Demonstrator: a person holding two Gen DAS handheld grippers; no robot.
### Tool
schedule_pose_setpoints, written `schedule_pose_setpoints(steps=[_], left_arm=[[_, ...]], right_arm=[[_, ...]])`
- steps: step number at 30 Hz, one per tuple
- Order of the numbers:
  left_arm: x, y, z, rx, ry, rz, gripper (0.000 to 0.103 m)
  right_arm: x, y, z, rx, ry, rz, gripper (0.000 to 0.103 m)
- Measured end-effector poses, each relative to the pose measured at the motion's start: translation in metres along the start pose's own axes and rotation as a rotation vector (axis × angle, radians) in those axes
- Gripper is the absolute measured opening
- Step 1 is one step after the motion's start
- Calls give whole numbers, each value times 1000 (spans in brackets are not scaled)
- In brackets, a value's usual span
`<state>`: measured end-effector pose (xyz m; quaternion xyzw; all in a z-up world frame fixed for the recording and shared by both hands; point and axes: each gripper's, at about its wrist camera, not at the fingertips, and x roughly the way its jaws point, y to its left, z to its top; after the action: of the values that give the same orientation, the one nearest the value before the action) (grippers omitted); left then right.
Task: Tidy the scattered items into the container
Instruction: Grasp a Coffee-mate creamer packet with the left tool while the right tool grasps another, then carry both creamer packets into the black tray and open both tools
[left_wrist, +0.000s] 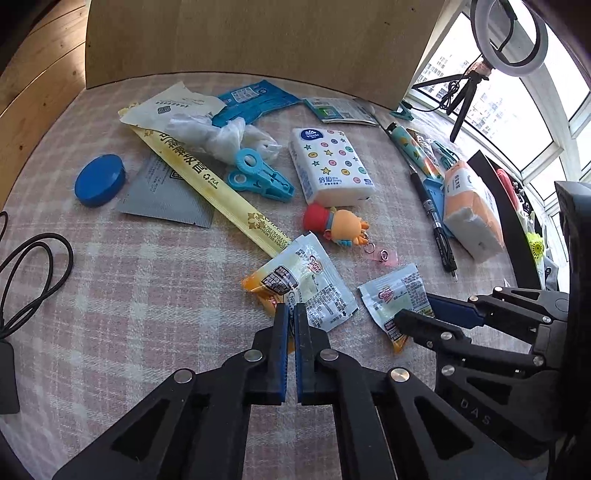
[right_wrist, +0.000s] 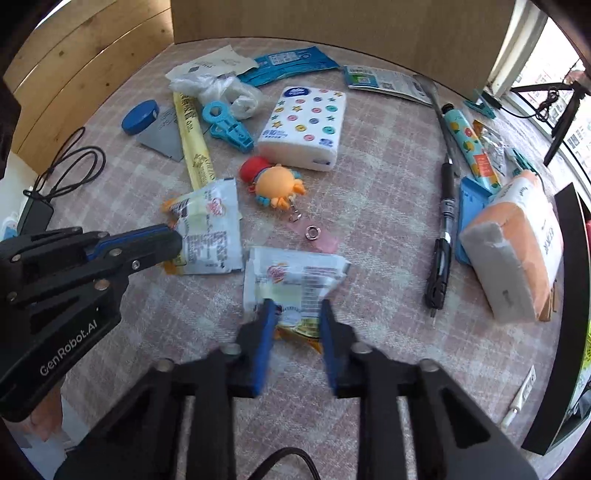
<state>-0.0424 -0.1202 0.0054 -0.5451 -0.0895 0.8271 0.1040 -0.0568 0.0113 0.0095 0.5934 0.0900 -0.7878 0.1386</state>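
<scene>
While the left claw (left_wrist: 293, 314) pinches 1 sachet (left_wrist: 314, 284), another sachet (right_wrist: 295, 280) lies between the spread right claw (right_wrist: 295, 314).

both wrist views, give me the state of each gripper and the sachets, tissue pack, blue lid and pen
left gripper: shut on left sachet
left sachet: flat on the cloth, edge pinched
right gripper: open, jaws either side of right sachet
right sachet: crumpled, not yet gripped
tissue pack: sealed, lying flat
blue lid: off any jar, lying loose
pen: lying flat

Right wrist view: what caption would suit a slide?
Right tongs open around a creamer sachet; left tongs pinch another sachet.
</scene>
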Motion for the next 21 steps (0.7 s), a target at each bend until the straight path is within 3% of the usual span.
schedule_pose_setpoints(steps=[8,19,21], left_arm=[[-8,11,-1,-23,7,-56,1],[-34,25,0,-14,-8,-62,1],[-38,24,1,-15,-7,-75,1]], right_arm=[[-3,-19,-7,110,-3,12,20],[-33,-37,-9,228,-60,32,20],[-42,-43,-23,252,-73,20,20]])
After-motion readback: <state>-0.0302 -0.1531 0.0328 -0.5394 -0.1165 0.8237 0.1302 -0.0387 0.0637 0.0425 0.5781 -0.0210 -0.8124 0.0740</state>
